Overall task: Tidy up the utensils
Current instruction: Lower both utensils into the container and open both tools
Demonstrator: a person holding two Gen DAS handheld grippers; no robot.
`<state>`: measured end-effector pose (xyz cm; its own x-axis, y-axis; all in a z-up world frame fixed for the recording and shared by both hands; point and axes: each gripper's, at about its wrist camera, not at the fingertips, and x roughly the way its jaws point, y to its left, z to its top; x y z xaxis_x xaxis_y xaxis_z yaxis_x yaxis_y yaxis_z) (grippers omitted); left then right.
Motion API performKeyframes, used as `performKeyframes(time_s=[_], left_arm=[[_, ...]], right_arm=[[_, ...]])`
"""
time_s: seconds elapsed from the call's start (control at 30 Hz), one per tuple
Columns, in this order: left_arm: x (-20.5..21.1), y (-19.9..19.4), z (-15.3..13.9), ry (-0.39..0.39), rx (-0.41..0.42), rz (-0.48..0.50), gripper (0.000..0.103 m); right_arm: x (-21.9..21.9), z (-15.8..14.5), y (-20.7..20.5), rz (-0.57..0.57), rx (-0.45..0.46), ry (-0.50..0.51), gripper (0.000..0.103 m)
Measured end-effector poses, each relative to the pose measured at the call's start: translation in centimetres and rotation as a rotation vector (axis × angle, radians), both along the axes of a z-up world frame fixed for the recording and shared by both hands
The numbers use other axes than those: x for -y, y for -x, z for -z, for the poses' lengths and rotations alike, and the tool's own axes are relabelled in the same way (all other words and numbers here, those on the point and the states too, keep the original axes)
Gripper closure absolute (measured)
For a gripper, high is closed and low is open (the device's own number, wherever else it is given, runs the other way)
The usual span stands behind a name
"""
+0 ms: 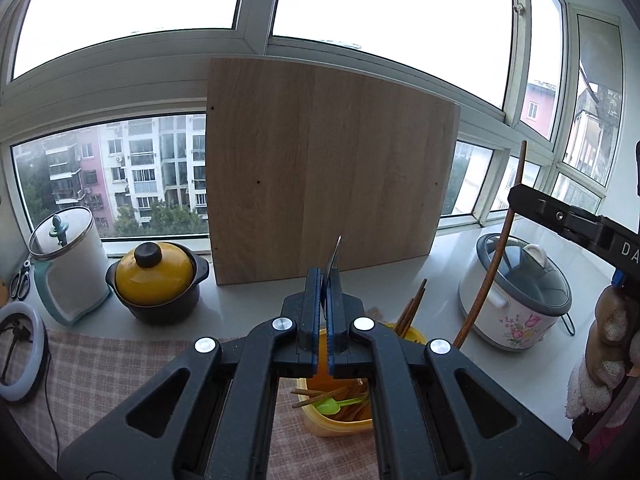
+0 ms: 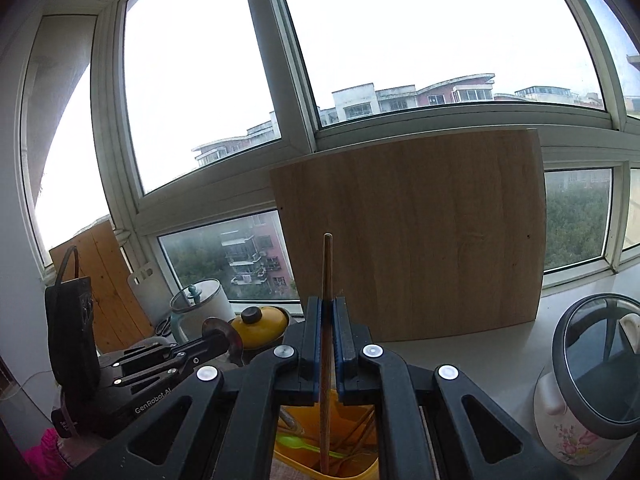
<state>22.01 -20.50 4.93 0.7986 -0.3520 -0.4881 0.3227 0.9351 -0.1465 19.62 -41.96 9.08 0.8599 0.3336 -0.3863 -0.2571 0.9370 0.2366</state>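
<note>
A yellow container (image 1: 340, 420) sits on the checkered cloth right under my left gripper (image 1: 325, 276); it holds several wooden chopsticks (image 1: 410, 310) and a green spoon (image 1: 334, 405). The left gripper is shut on a thin metal utensil (image 1: 335, 254), seen edge-on and sticking up past the fingertips. In the right wrist view that left gripper (image 2: 224, 340) carries the utensil's round end (image 2: 218, 330). My right gripper (image 2: 328, 304) is shut on a long wooden stick (image 2: 327, 268), whose lower end reaches down into the yellow container (image 2: 292, 412). In the left wrist view the right gripper (image 1: 520, 200) grips that stick (image 1: 496, 256).
A wooden board (image 1: 320, 168) leans on the window behind. A yellow-lidded pot (image 1: 154, 280), a white canister (image 1: 70, 264), scissors (image 1: 20, 282) and a ring light (image 1: 20, 356) stand left. A floral rice cooker (image 1: 516, 292) stands right, near a gloved hand (image 1: 608, 344).
</note>
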Motion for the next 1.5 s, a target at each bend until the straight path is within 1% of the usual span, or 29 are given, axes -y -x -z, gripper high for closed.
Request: performKeyframes(time_s=[0.13, 0.33, 0.53, 0.87, 1.03, 1.3, 1.37, 1.43, 1.47, 1.5], left_arm=[[0.5, -0.8, 1.3, -0.025, -0.02, -0.008, 0.103], [1.0, -1.3, 2.5, -0.043, -0.041, -0.002, 0.103], [1.2, -1.6, 3.1, -0.046, -0.052, -0.005, 0.103], [1.5, -2.6, 4.3, -0.037, -0.085, -0.019, 0.103], [1.7, -2.8, 4.8, -0.034, -0.105, -0.006, 0.103], [2.3, -2.7, 5.2, -0.049, -0.12, 0.014, 0.103], [2.3, -2.6, 5.2, -0.046, -0.125, 0.017, 0.101], [2.3, -2.5, 5.1, -0.044, -0.125, 0.017, 0.095], [2.2, -2.4, 5.0, -0.044, -0.122, 0.015, 0.09], [2.1, -2.2, 4.9, -0.041, -0.119, 0.014, 0.082]], right_arm=[[-0.3, 1.8, -1.8, 0.007, -0.032, -0.007, 0.1], [-0.4, 4.7, -2.8, 0.008, -0.094, -0.01, 0.1], [0.0, 6.6, -2.4, 0.002, -0.136, -0.038, 0.1], [-0.4, 9.0, -1.0, -0.023, -0.188, -0.033, 0.1], [-0.2, 10.7, -0.5, -0.024, -0.226, -0.037, 0.1], [-0.3, 12.1, -0.5, -0.028, -0.269, -0.04, 0.1], [-0.3, 12.3, -0.5, -0.029, -0.277, -0.046, 0.098], [-0.3, 12.3, -0.4, -0.031, -0.283, -0.041, 0.097], [-0.3, 12.3, -0.4, -0.032, -0.284, -0.039, 0.089], [-0.3, 12.3, -0.2, -0.03, -0.282, -0.038, 0.076]])
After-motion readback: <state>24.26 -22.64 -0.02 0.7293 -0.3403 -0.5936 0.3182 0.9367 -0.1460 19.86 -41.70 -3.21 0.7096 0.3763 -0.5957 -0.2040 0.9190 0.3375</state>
